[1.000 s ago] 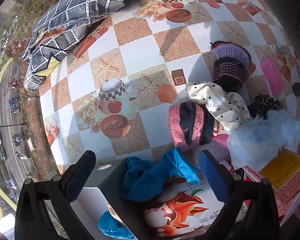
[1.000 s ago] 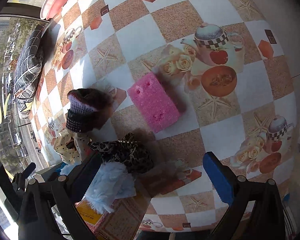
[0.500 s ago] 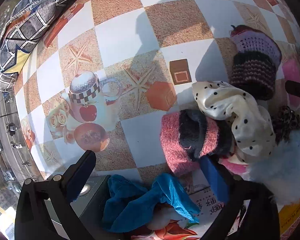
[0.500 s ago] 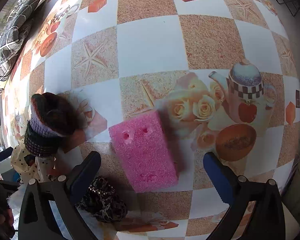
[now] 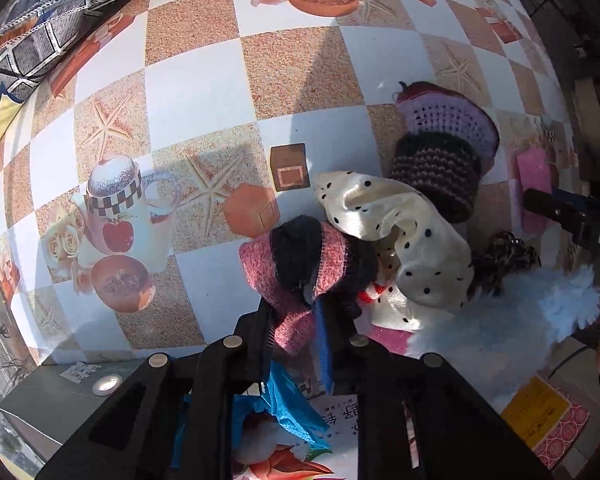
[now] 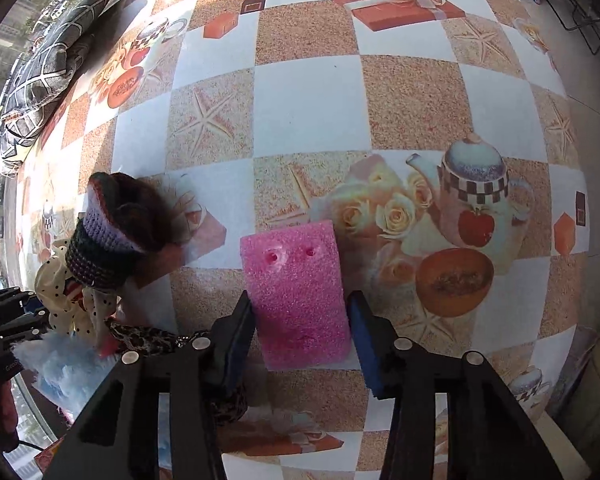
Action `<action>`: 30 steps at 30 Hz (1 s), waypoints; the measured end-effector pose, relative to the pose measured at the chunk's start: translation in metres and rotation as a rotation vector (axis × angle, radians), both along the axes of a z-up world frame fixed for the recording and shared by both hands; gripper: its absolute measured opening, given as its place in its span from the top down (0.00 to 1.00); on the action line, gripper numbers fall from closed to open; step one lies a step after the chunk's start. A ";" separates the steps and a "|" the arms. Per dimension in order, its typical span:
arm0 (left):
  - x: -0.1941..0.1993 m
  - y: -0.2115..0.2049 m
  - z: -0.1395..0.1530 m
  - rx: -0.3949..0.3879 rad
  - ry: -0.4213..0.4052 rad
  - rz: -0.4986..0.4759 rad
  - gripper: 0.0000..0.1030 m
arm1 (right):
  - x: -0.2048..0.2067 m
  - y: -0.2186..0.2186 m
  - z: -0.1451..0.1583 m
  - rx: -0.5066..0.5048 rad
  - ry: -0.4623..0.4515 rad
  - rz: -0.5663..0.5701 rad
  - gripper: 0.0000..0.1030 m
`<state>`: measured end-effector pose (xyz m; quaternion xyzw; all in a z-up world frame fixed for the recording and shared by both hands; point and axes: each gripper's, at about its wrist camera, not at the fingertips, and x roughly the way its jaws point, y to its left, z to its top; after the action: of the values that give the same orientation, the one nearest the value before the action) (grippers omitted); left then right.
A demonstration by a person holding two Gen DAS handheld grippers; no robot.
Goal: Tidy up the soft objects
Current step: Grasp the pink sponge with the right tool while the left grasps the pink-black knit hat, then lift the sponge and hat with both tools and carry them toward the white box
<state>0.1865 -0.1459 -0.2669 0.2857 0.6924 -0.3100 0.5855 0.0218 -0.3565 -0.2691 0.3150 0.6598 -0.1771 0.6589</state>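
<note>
Checkered tablecloth (image 6: 300, 100), pink sponge (image 6: 296, 296).

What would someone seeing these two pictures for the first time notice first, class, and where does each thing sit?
The bright pink sponge block lies on the checked tablecloth, between the closing fingers of the right gripper. In the left view, the left gripper is closing on a pink and black knitted piece beside a cream polka-dot cloth. A purple crocheted hat stands behind that pile.
</note>
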 end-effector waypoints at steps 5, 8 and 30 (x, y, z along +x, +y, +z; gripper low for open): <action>0.010 0.015 0.034 -0.059 -0.116 0.064 0.87 | -0.019 -0.004 0.029 0.018 -0.073 -0.062 0.54; 0.016 0.026 0.053 -0.084 -0.173 0.087 0.87 | -0.029 -0.008 0.043 0.042 -0.102 -0.117 0.53; 0.029 0.025 -0.006 0.071 -0.125 0.197 0.35 | -0.077 0.020 0.055 0.072 -0.077 -0.168 0.53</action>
<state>0.2160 -0.1211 -0.2734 0.2557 0.6898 -0.2080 0.6446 -0.0548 -0.3365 -0.2144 0.3991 0.6112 -0.1957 0.6548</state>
